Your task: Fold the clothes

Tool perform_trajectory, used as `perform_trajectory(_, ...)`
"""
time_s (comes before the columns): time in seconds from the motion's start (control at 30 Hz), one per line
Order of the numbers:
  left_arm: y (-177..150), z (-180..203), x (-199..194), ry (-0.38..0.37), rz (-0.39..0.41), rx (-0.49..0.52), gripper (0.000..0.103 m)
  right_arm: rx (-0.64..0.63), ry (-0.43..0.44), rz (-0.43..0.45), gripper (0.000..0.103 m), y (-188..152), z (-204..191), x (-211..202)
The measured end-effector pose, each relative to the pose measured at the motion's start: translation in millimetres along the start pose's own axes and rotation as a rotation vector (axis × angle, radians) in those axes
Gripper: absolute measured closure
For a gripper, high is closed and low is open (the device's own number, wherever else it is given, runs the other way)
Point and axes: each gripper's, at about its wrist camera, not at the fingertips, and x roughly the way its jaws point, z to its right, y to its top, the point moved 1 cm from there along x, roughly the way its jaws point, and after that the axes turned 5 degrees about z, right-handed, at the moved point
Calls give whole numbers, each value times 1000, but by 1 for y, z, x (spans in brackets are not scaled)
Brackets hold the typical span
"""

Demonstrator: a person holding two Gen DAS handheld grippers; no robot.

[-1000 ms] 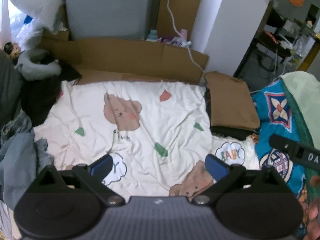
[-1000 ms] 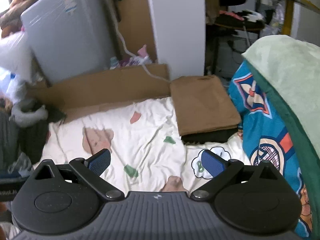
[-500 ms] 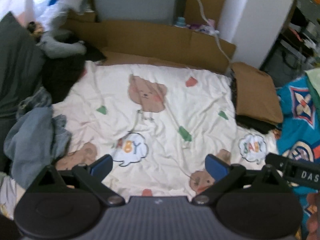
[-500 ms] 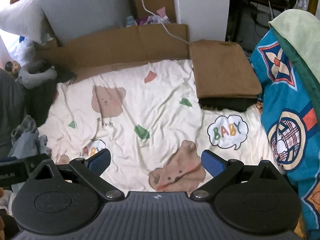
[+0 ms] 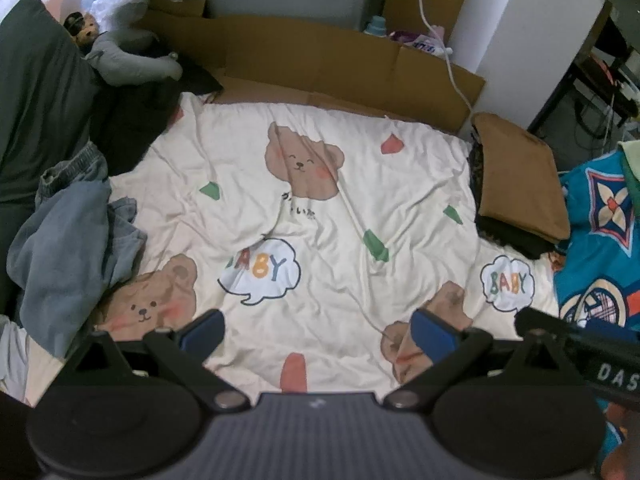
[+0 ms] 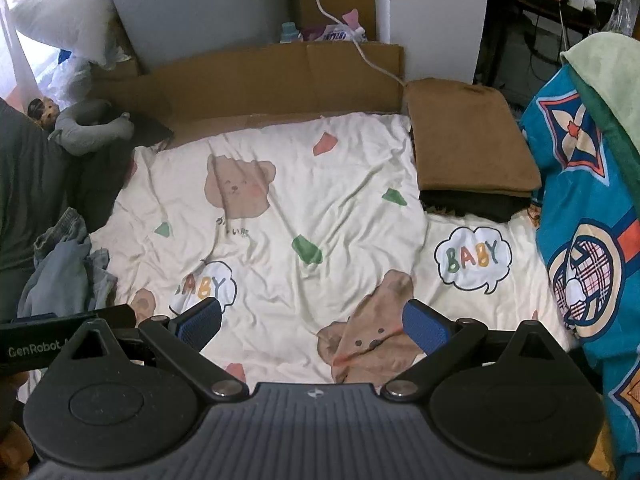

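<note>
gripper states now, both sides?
Left gripper: open, holding nothing, above the bear-print sheet.
Right gripper: open, holding nothing.

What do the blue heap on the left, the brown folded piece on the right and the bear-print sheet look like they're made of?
Blue heap: looks like washed denim or heavy cotton, matte and faded, with a stitched waistband visible.
Brown folded piece: probably a soft knit or fleece, with a matte, slightly fuzzy face and thick rounded fold edges.
Bear-print sheet: likely thin woven cotton, with fine sharp creases and a flat print.
</note>
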Motion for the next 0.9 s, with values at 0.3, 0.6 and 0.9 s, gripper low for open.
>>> perform_trajectory(0.3, 4, 11, -8, 45, 42, 47, 2, 3, 0, 10, 3, -2, -1, -6)
perform_trajectory(0.6, 5, 18, -6, 53, 33, 71, 1, 23, -4, -3, 3, -1, 8, -4)
perform_trajectory(0.9, 4, 19, -2, 32, 4, 88, 1, 26, -9, 9, 3, 0, 10, -5)
